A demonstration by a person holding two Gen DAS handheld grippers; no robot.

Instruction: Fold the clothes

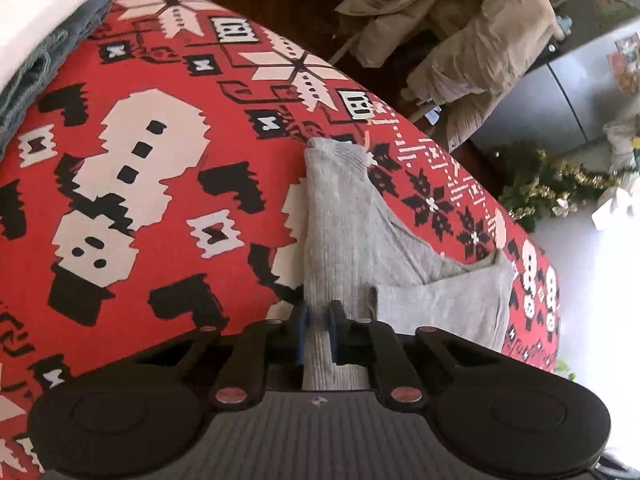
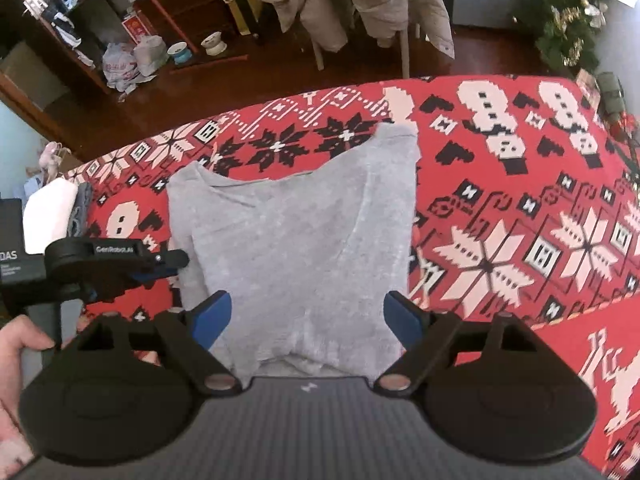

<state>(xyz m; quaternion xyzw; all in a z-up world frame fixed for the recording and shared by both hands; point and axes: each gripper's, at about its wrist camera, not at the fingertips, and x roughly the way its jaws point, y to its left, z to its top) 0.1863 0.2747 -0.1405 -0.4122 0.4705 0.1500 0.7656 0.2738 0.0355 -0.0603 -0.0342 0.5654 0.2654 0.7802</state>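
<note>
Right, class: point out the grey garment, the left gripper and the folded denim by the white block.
grey garment (image 2: 296,240), right wrist view, middle of its flat panel.
left gripper (image 1: 318,330), left wrist view, between its fingertips.
folded denim (image 1: 36,68), left wrist view, its stacked edge.

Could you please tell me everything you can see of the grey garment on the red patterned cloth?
The grey garment is a soft, ribbed knit, plain light grey. It lies partly folded and rumpled on the red patterned cloth, two corners pointing toward the far edge. The left gripper is shut on a bunched ridge of it at its left side. The right gripper is open, its blue pads either side of the near part.
</note>
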